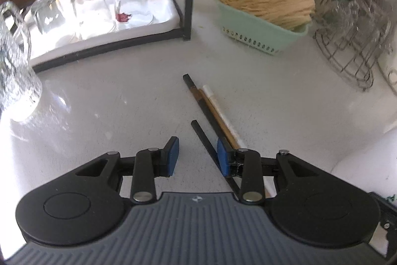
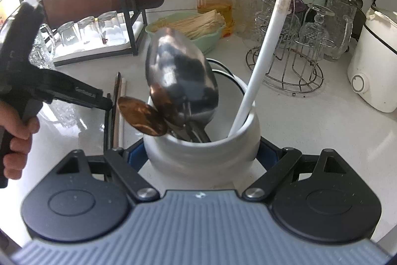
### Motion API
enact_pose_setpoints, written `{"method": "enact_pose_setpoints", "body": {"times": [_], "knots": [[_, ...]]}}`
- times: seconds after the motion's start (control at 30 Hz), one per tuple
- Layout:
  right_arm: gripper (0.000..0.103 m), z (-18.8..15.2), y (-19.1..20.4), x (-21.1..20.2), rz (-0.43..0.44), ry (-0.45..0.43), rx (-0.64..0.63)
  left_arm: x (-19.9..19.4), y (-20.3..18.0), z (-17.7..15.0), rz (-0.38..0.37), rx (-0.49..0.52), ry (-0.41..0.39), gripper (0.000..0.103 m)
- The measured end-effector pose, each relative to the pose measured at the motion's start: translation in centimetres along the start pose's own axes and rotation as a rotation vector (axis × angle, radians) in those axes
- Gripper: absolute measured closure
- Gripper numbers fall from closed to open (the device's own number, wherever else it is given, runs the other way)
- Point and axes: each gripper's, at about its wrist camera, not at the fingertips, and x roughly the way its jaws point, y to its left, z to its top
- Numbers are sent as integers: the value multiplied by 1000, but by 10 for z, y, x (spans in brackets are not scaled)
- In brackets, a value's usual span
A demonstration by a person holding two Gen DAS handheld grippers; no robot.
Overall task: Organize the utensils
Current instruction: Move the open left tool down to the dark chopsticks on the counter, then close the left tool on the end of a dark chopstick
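On the left, the left gripper (image 1: 197,156) hangs low over the white tabletop (image 1: 119,101), angled steeply down, its jaws partly apart and empty. The chopsticks (image 1: 211,111) lie loose on the tabletop just ahead of it: a dark one, a brown one and a white one side by side, plus a second dark stick a little apart from them. That stray dark stick runs between the blue pads, hard against the inner face of the right-hand pad (image 1: 221,157); the other three pass under or outside that finger, and no pad presses on anything. From the right wrist view the person's hand (image 2: 13,138) can be seen clutching the left tool's handle beside those same sticks. Further right, the right gripper (image 2: 201,157) is clamped around the white ceramic holder (image 2: 206,155), one pad on each flank of its belly, keeping it upright on the tabletop. The holder already contains a large steel spoon (image 2: 178,73), a copper-coloured spoon (image 2: 141,118) and a long white utensil handle (image 2: 268,36) leaning out to the right. So the step in hand looks like picking up the chopsticks to add them to the holder, which the other gripper steadies. The next move probably calls for shifting the left gripper slightly toward the bundle so the sticks sit squarely between the pads, then closing on them; thin sticks lying flat may roll or splay, so a centred pinch matters.
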Motion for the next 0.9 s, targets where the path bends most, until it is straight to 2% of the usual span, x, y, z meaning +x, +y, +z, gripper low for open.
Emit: {"method": "enact_pose_setpoints", "body": {"times": [0.1, 0.27, 0.33, 0.37, 0.57, 0.9], "knots": [[12, 1, 0, 0, 4, 0, -5, 1, -6, -1, 38, 51, 7, 63], [12, 0, -1, 0, 10, 0, -11, 0, -2, -2, 42, 44, 26, 66], [12, 0, -1, 0, 14, 0, -15, 0, -1, -2, 38, 36, 30, 76], [12, 0, -2, 0, 16, 0, -17, 0, -1, -1, 33, 36, 35, 84], [12, 0, -3, -1, 26, 2, -27, -1, 3, -2, 21, 20, 51, 97], [12, -1, -3, -1, 29, -1, -33, -16, 16, -16, -32, 10, 79, 98]]}}
